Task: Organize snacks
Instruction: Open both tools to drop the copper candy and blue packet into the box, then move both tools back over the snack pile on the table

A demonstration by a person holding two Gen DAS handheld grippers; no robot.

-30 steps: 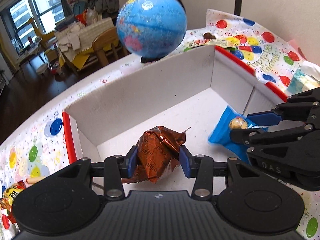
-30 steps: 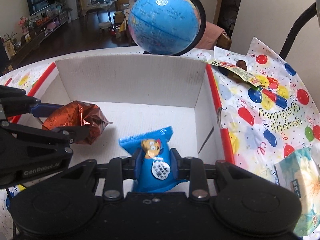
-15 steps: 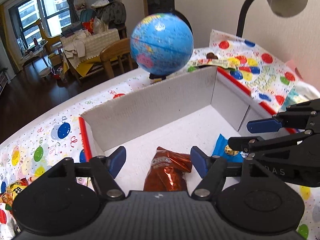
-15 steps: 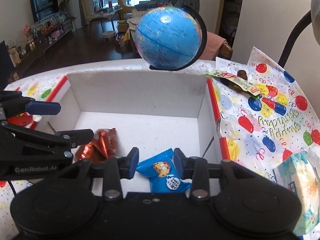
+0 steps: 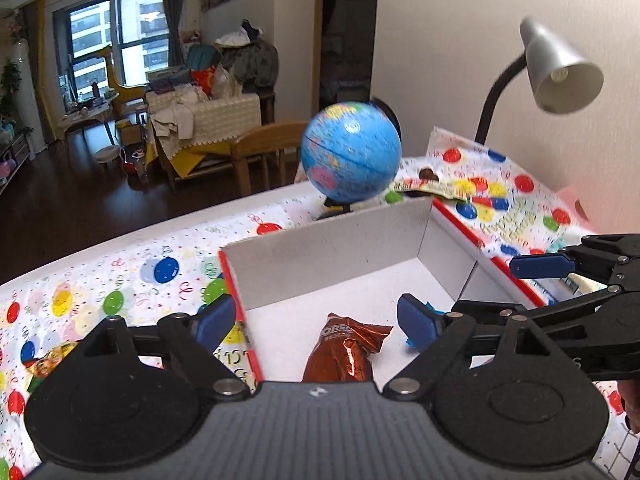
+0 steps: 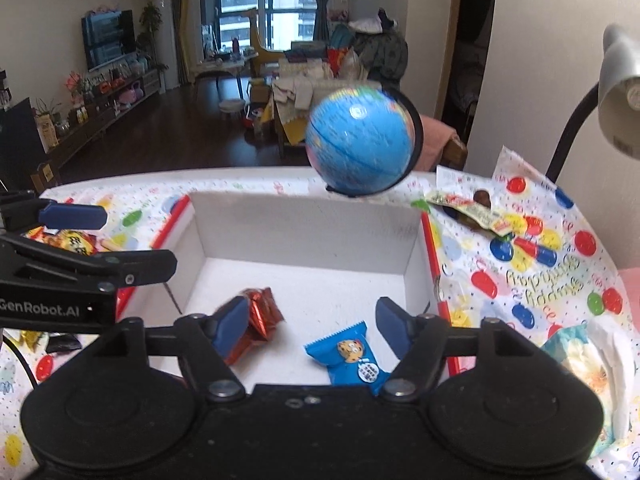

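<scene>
A white cardboard box (image 5: 328, 256) with red edges stands on the balloon-print cloth. A brown Oreo packet (image 5: 344, 354) and a blue cookie packet (image 6: 352, 356) lie loose on its floor. My left gripper (image 5: 316, 318) hangs above the Oreo packet with its jaws opening wide, its pads clear of the packet. My right gripper (image 6: 312, 322) hovers over the blue packet with its jaws also opening, touching nothing. In the right wrist view the left gripper (image 6: 116, 240) reaches in over the box's left wall, with the Oreo packet (image 6: 262, 316) below it. In the left wrist view the right gripper (image 5: 516, 286) enters from the right.
A blue globe (image 6: 360, 144) stands just behind the box (image 6: 304, 228). A grey desk lamp (image 5: 560, 68) rises at the back right. More snack packets (image 6: 72, 240) lie on the cloth left of the box, and another snack (image 6: 468, 204) behind its right corner. A tissue pack (image 6: 588, 356) lies at the right.
Both grippers let go of their packets, which now lie on the box floor. Both jaws widened, and both grippers rose and drew back from the box.
</scene>
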